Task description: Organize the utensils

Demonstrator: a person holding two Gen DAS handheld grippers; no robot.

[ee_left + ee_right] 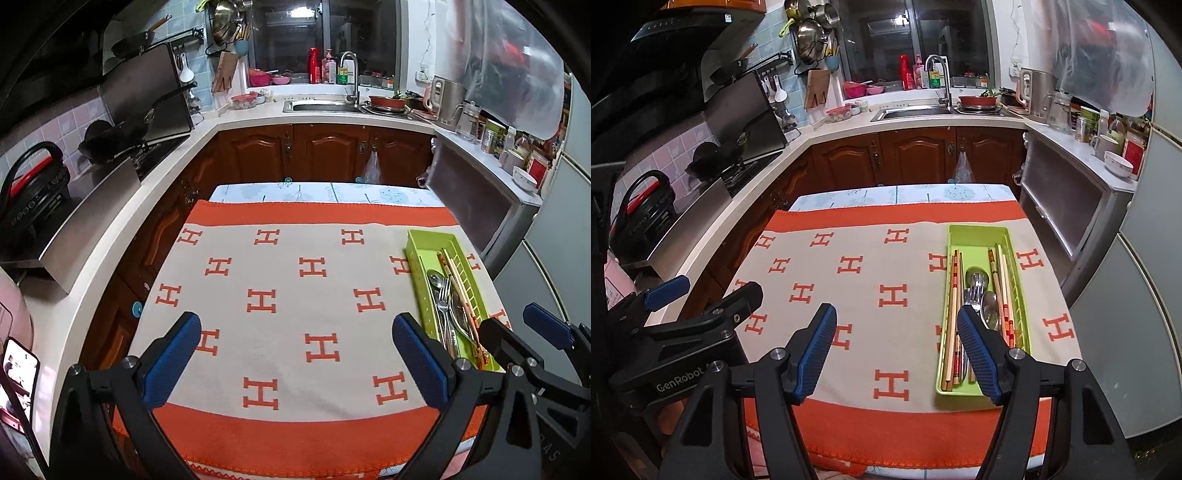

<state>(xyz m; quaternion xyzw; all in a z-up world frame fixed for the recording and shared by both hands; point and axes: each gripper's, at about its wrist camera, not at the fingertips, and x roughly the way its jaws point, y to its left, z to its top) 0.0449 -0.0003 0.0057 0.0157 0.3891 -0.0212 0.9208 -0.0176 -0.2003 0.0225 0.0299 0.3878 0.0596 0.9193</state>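
Both tools released, nothing between the pads. Left tool [297,356] hangs over the bench cloth [280,280], jaws wide apart, only bare orange-and-cream H-pattern fabric between them. Green tray [979,230] sits on the cloth just right of the left tool's right finger and under the right tool's right finger, long side running away from the tools. Right tool [897,349] is set apart too, narrower gap than the left; its right finger [979,356] overlaps the tray's near end in view, can't tell if it touches. In the tray: one pair of chopsticks [951,321] along the left wall, spoons [977,278] and forks bunched in the middle, more chopsticks [1003,291] along the slotted right wall. All utensils lie lengthwise, handles toward the tools. Left tool's body shows at the left of the right wrist view, beside the right tool, apart from it.
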